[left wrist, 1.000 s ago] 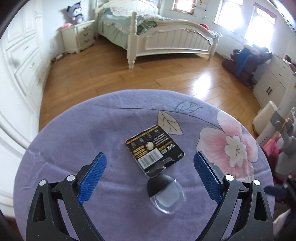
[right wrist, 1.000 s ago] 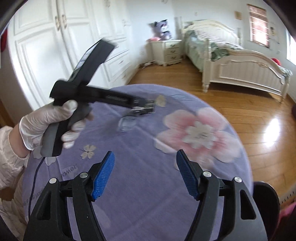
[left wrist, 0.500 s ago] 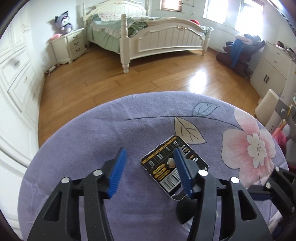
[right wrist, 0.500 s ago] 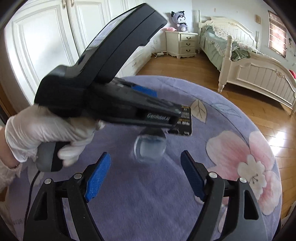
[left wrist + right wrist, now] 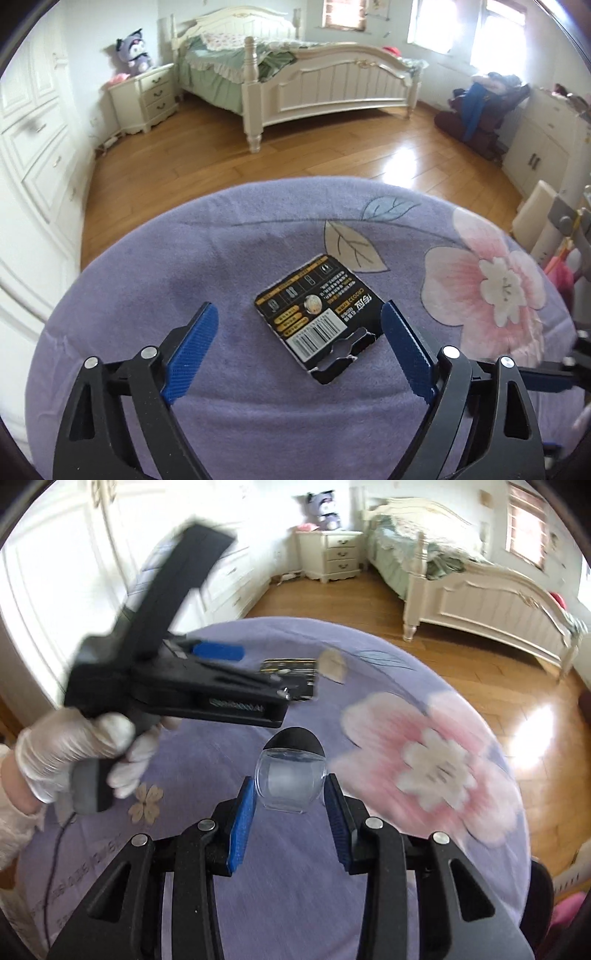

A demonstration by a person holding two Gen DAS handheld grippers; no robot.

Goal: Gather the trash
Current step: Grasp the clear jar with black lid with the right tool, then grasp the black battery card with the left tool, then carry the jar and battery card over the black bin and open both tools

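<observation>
A black battery card (image 5: 320,317) with a barcode lies flat on the purple flowered tablecloth (image 5: 236,258). My left gripper (image 5: 299,345) is open, its blue pads on either side of the card's near end, just above the cloth. In the right wrist view my right gripper (image 5: 290,805) has its pads closed against a clear plastic blister with a black backing (image 5: 290,771). The left gripper (image 5: 221,679) shows there too, held by a gloved hand, with the card (image 5: 291,670) beyond it.
The round table's far edge (image 5: 295,181) drops to a wooden floor. A white bed (image 5: 325,85) and a nightstand (image 5: 144,99) stand beyond. White cupboards (image 5: 535,155) and a pink object (image 5: 561,273) are to the right.
My right gripper has moved in and closed on the clear blister, which is gone from the left wrist view. My left gripper has opened wider and now straddles the card.
</observation>
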